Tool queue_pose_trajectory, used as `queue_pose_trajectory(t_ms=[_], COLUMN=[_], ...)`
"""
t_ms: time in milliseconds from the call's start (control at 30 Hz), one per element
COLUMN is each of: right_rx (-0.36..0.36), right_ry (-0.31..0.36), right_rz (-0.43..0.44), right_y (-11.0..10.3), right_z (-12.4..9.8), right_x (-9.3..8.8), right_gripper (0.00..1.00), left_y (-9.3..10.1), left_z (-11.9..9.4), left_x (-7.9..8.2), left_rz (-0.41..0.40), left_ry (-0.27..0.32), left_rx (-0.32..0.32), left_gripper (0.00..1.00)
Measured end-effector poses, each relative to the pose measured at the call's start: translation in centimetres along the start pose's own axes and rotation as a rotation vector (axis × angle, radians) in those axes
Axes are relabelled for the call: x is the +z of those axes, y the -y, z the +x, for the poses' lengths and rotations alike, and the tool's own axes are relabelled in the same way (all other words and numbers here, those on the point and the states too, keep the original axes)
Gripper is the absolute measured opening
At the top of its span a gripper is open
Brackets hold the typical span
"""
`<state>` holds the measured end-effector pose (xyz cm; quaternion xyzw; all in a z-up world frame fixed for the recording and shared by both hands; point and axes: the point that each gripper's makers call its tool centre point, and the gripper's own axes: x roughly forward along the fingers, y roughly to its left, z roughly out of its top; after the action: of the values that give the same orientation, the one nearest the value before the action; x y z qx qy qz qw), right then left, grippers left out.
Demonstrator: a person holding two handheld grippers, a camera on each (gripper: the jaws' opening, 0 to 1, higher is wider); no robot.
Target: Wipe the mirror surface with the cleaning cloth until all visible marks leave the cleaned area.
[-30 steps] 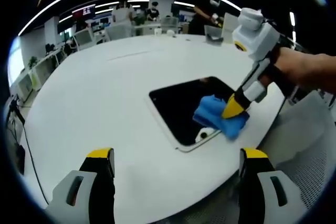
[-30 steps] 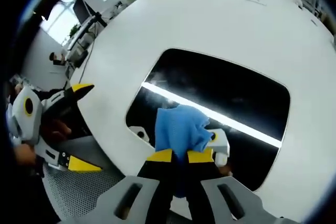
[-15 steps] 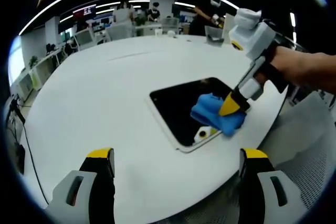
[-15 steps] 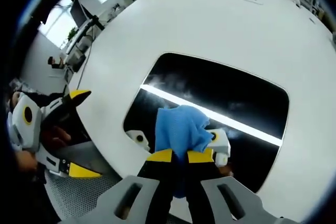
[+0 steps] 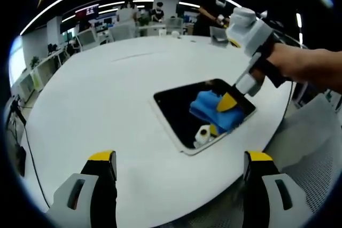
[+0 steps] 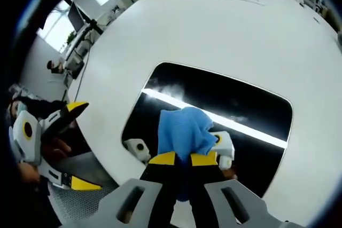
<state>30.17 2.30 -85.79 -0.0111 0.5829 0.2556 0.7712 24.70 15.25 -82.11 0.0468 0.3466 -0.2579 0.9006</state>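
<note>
The mirror (image 5: 179, 108) (image 6: 214, 100) is a dark, white-framed panel lying flat on the round white table (image 5: 101, 94) (image 6: 224, 25). A blue cleaning cloth (image 5: 208, 108) (image 6: 184, 132) is pressed on its glass, and my right gripper (image 6: 181, 159) (image 5: 224, 102) is shut on that cloth, with a hand (image 5: 307, 68) behind it. The mirror reflects a bright ceiling light strip (image 6: 214, 117) and the gripper. My left gripper (image 5: 180, 158) (image 6: 64, 142) stands open with nothing between its fingers, held over the table's near edge, well short of the mirror.
Desks, monitors and people fill the office beyond the table's far side (image 5: 144, 17). A grey perforated surface (image 5: 312, 164) (image 6: 85, 198) lies past the table rim beside the mirror. Broad bare tabletop stretches left of the mirror.
My right gripper has slid the blue cloth across the mirror, away from the frame's near corner toward the middle of the glass. The left gripper has stayed put.
</note>
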Motion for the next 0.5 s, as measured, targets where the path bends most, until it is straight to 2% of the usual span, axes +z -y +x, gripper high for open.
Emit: queue_pose_trajectory(t_ms=[500], right_rx=[-0.022], right_ry=[0.002], right_rz=[-0.003], right_y=[1.0], right_z=[0.4], right_x=[2.2], right_gripper=[0.02], left_y=[0.1], left_z=[0.0], left_x=[0.0], left_rz=[0.009], left_ry=[0.002], left_rx=[-0.005], left_gripper=[0.99])
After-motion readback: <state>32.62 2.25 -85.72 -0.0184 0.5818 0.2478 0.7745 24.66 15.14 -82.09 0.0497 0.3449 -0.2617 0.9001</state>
